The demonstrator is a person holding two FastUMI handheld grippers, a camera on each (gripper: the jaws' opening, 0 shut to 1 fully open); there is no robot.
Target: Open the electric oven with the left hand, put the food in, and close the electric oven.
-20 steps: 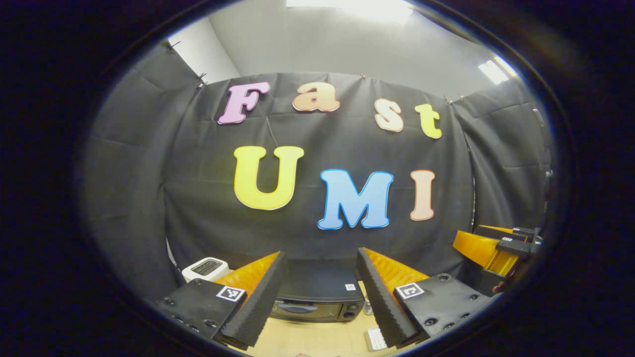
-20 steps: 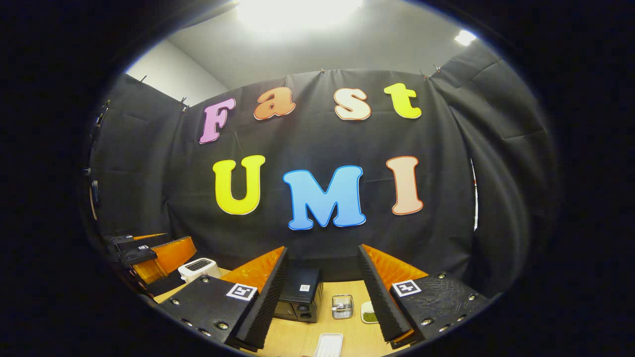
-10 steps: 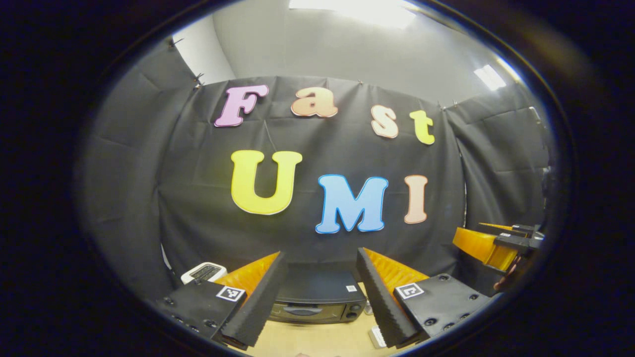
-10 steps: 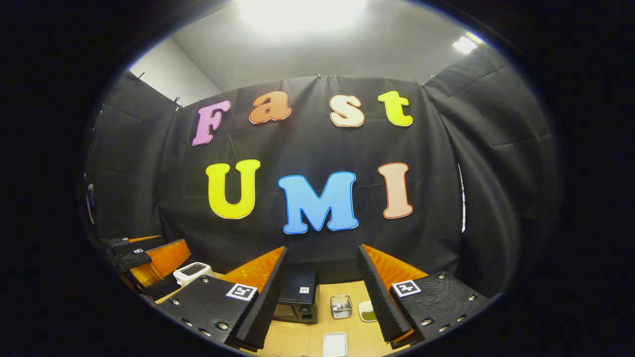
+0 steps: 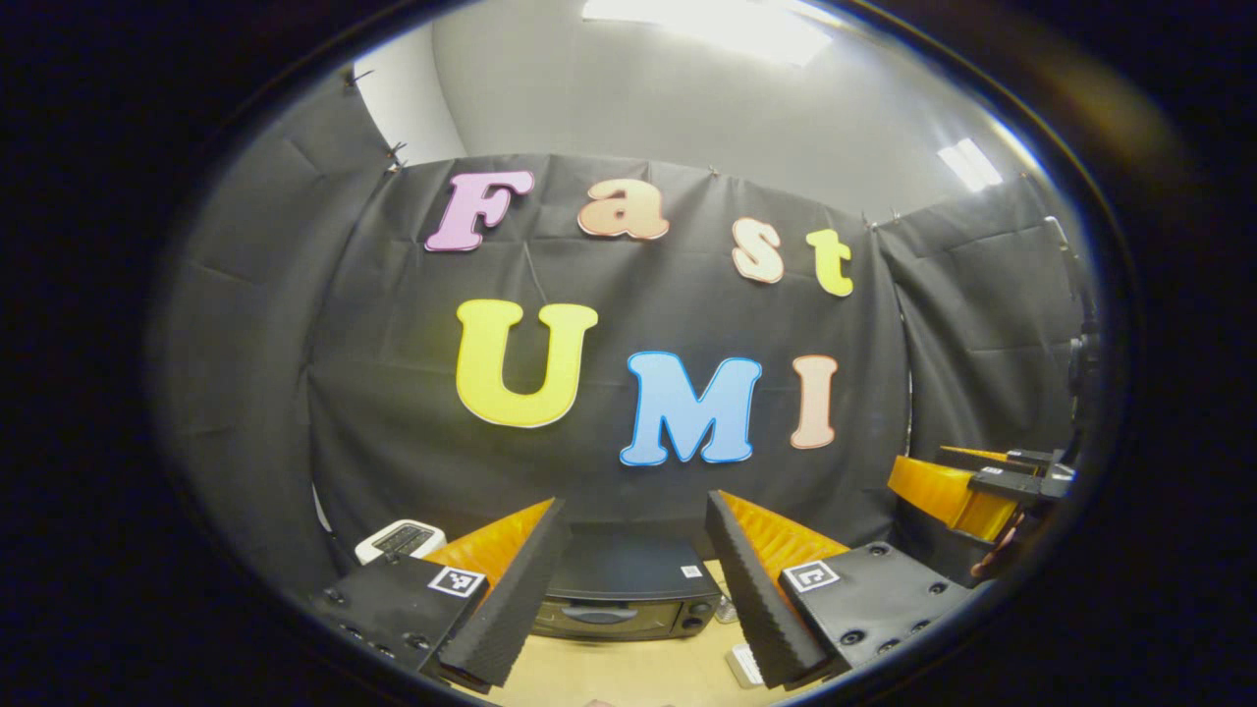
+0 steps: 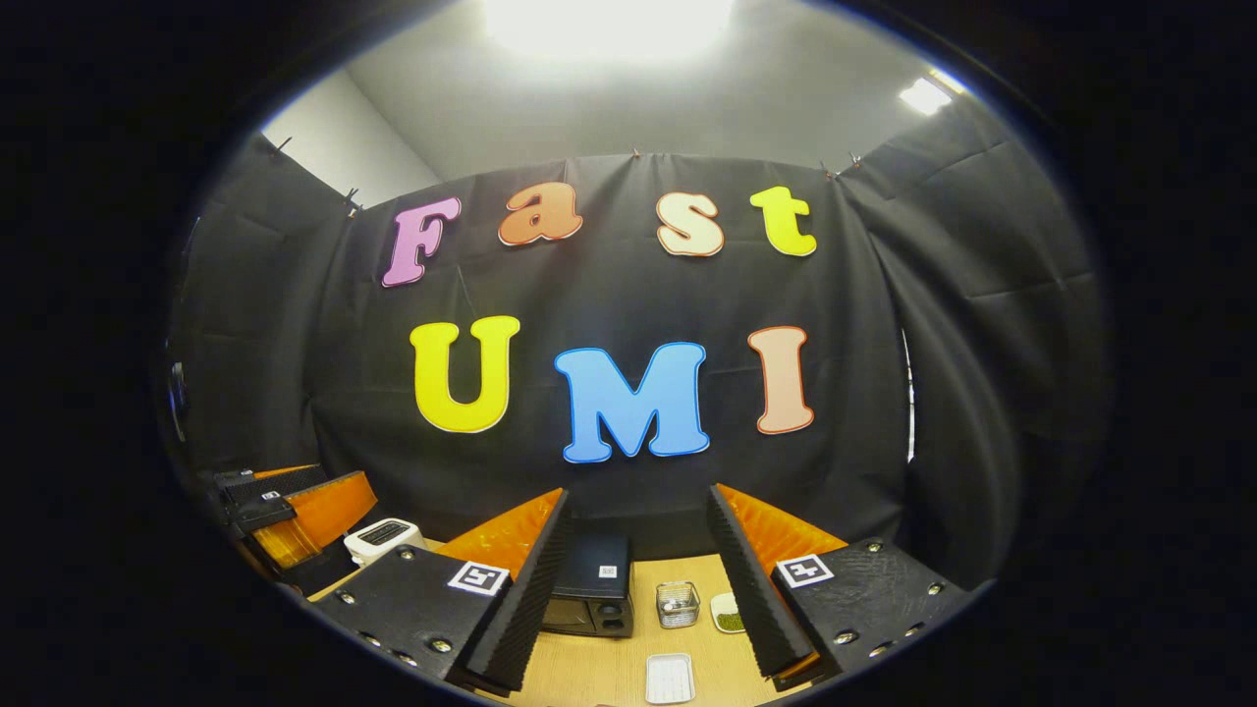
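left gripper (image 5: 633, 589) wide open, well short of the shut electric oven (image 5: 614, 599); could miss its handle (image 5: 599, 614)

- The oven (image 5: 623, 594) is a small black box with its door shut, handle across the front, standing upright on the bench (image 6: 599, 668).
- The food (image 6: 729, 622) is green, in a small dish right of the oven.

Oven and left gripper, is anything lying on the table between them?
In the left gripper view, only bare table lies between the open left gripper and the closed oven.
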